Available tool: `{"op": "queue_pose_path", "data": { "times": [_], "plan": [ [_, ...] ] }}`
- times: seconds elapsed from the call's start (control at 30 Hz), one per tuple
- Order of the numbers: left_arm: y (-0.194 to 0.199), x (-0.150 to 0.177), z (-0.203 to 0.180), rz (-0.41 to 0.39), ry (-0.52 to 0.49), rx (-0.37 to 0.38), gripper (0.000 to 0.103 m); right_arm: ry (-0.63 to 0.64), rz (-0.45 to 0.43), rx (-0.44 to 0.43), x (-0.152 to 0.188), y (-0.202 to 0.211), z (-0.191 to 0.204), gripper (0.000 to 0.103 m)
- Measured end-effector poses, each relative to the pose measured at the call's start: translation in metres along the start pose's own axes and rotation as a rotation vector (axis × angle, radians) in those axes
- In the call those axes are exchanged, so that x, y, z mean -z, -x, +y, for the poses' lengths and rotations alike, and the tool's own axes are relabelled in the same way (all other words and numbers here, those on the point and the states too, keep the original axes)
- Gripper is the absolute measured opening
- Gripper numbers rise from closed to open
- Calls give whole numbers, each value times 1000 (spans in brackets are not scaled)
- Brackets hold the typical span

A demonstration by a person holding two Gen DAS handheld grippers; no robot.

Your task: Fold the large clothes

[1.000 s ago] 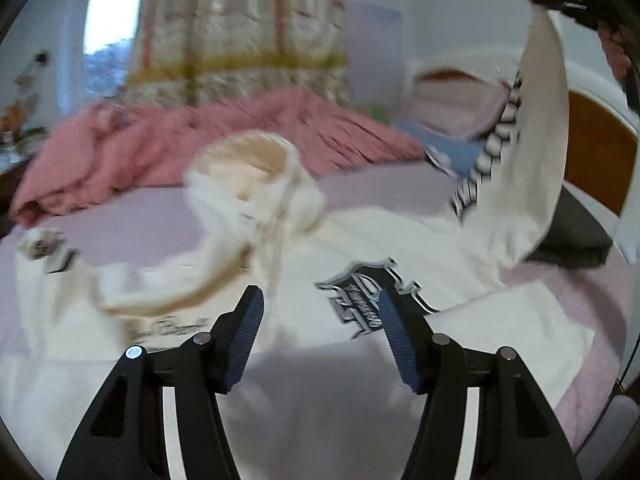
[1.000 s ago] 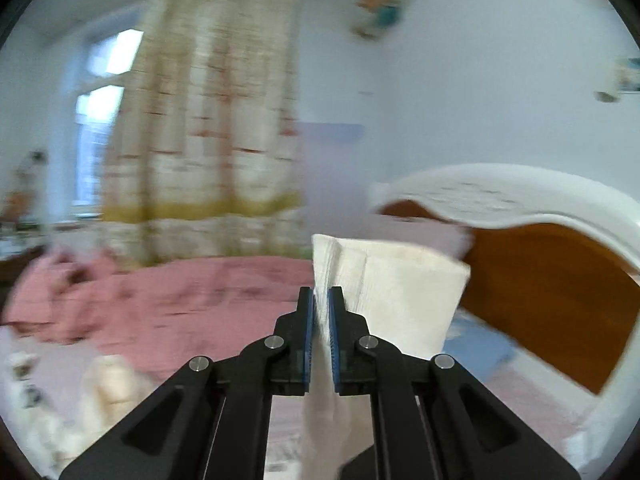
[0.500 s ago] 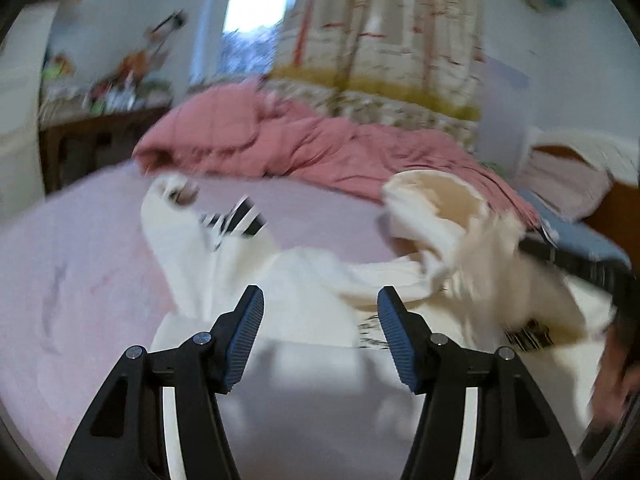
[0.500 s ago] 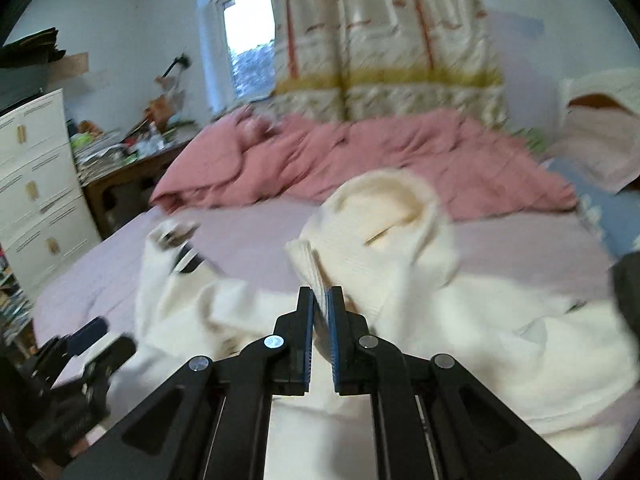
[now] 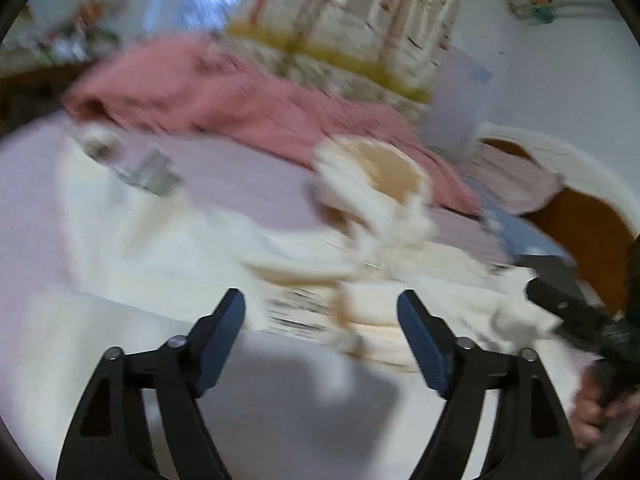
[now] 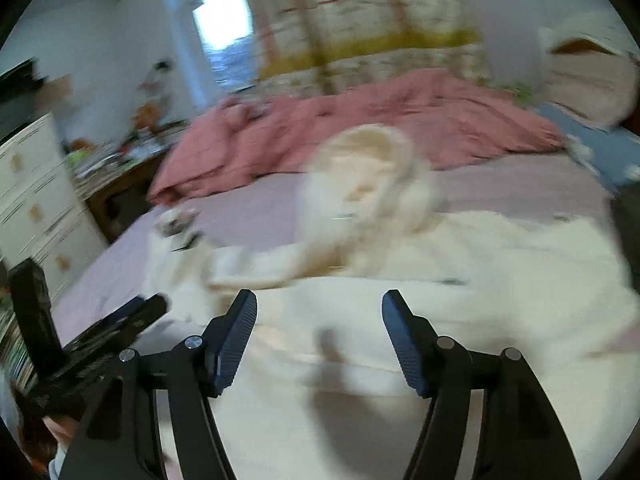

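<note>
A large cream hoodie [image 5: 160, 248] with black lettering lies spread and partly bunched on the lilac bed sheet [image 5: 240, 184], its hood [image 5: 376, 168] standing up in the middle. My left gripper [image 5: 320, 300] hovers low over the garment with its jaws opening and nothing between them. In the right wrist view the hoodie [image 6: 480, 248] fills the foreground, and my right gripper [image 6: 319, 298] is just above it, jaws opening, with no cloth between the pads. The right gripper also shows at the left wrist view's right edge, near a fold of sleeve. Both views are motion-blurred.
A rumpled pink quilt [image 6: 360, 128] lies across the far side of the bed under a patterned curtain [image 6: 360, 20]. A white drawer chest [image 6: 32, 200] and cluttered wooden desk [image 6: 120, 176] stand left. The headboard [image 5: 580, 216] and pillows [image 5: 516, 184] are right.
The right gripper came down from high up with the sleeve pinched, then opened and let it go onto the hoodie. The left gripper's jaws spread wider and its view swung left.
</note>
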State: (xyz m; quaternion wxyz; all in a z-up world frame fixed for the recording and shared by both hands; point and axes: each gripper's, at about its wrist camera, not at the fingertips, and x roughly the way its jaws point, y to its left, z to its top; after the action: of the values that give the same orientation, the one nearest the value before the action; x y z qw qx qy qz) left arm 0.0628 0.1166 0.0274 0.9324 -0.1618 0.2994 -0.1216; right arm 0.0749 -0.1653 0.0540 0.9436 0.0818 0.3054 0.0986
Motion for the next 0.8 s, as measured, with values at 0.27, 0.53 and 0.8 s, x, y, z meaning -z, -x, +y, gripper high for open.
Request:
{"op": "queue_pose_path", "data": {
  "times": [0.27,0.53,0.8],
  "plan": [
    [-85,6,-20,268,156,93,78,-104,1,182,20,18,-77,67],
    [-105,4,-27,313,117,87,65,-168,23,158,17,19,-94,67],
    [-91,0,-35,179,44,33,15,-106,27,118,15,20,-86,69]
  ]
}}
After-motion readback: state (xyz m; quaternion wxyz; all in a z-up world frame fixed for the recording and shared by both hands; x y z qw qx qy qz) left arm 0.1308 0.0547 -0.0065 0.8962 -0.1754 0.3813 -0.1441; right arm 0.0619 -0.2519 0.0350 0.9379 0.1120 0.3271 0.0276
